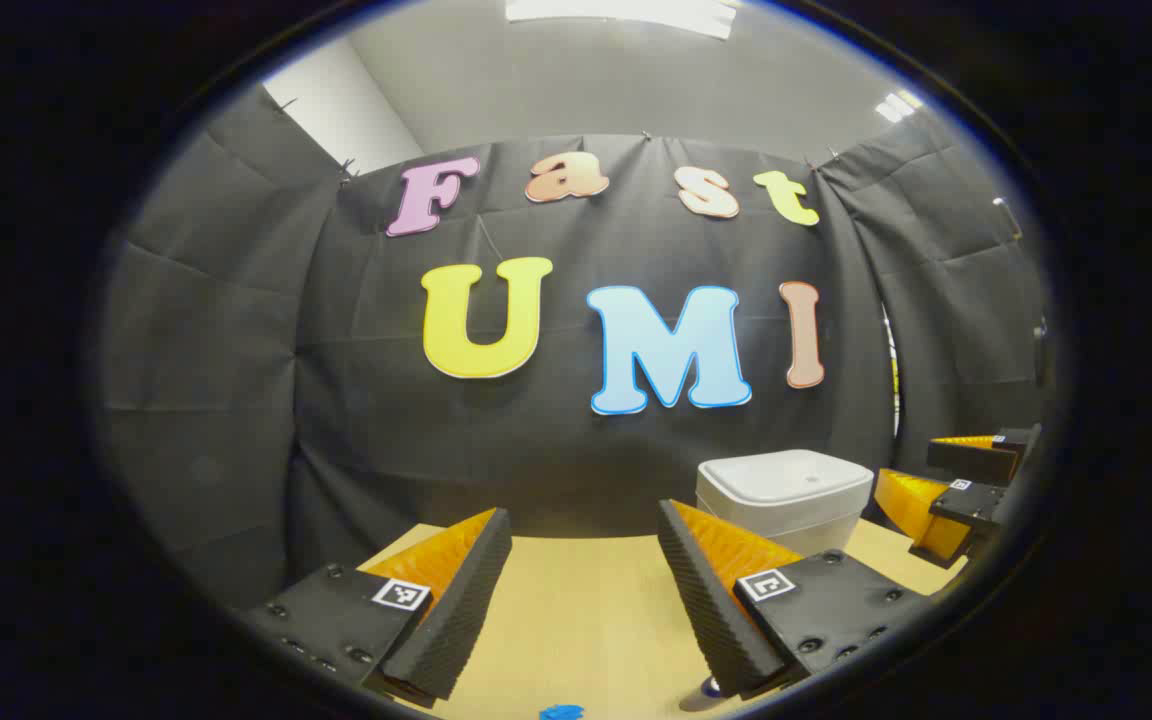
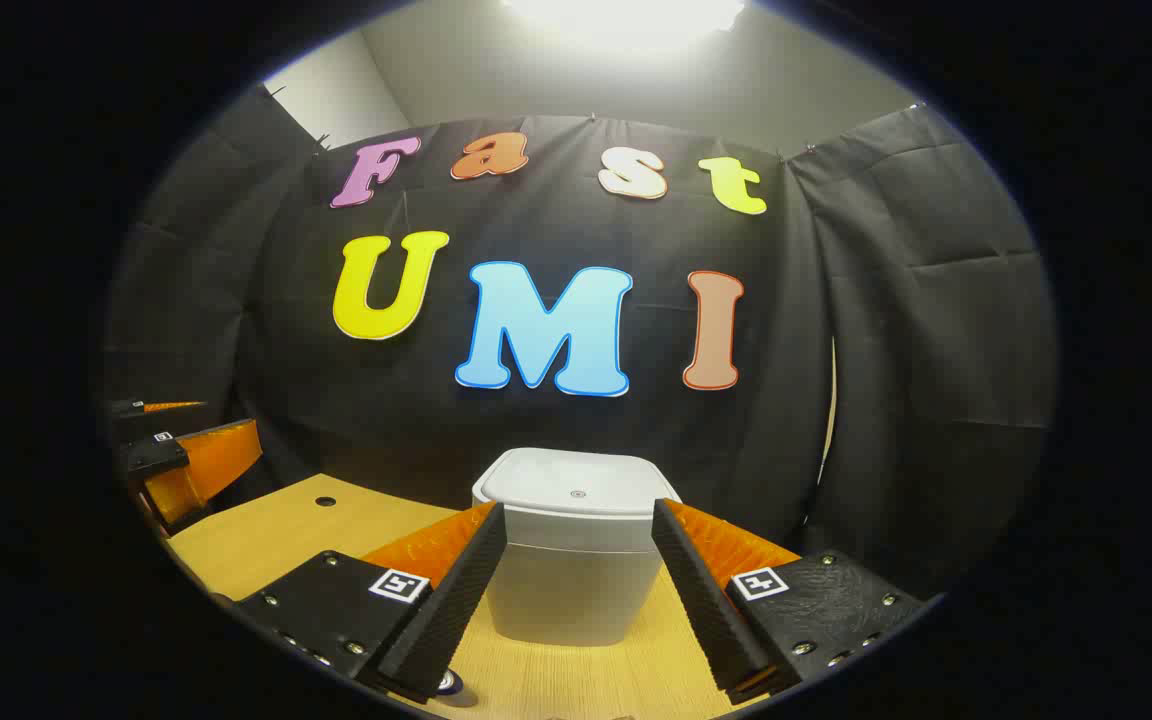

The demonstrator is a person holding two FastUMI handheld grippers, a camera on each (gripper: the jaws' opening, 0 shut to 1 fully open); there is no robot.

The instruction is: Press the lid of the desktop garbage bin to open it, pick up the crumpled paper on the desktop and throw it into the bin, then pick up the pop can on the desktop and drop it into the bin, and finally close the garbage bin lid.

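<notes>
Left gripper (image 1: 584,575): level above the light wooden table (image 1: 576,620), fingers spread wide, nothing between them, aimed at the back wall.
Right gripper (image 2: 578,570): level and low, fingers apart, pointing straight at the bin, not touching it.
White plastic lidded garbage bin (image 2: 576,545): upright near the table's far edge, lid down.

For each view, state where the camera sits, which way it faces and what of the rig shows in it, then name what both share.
Left gripper view: rides the left gripper, facing the booth wall over the table; its open fingers show below, the garbage bin and right gripper to the right.
Right gripper view: rides the right gripper, aimed at the bin beyond its open fingers; left gripper at far left.
Shared: bin with lid closed, table, wall.
</notes>
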